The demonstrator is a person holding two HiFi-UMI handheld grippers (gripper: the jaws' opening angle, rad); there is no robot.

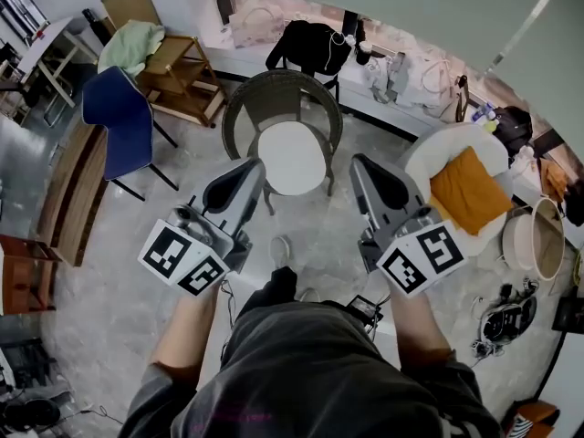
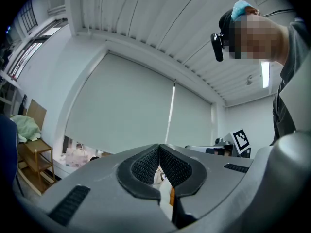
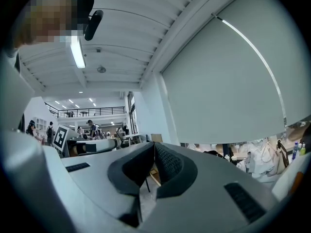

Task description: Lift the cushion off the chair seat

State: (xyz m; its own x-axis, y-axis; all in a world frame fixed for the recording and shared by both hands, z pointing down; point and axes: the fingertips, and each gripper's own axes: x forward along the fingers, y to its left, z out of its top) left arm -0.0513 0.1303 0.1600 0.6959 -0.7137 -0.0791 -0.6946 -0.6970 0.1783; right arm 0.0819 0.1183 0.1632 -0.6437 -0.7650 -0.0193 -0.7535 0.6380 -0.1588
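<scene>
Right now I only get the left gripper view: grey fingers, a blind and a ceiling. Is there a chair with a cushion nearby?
Observer: Yes. The head view shows a wicker chair just ahead, with a round white cushion on its seat.
Visitor: Are the grippers on it?
Observer: No. The left gripper and right gripper hang in front of the chair, one toward each side, neither on the cushion.
Visitor: Is the right one open?
Observer: No. The right gripper view shows its fingers shut with nothing between them.
</scene>
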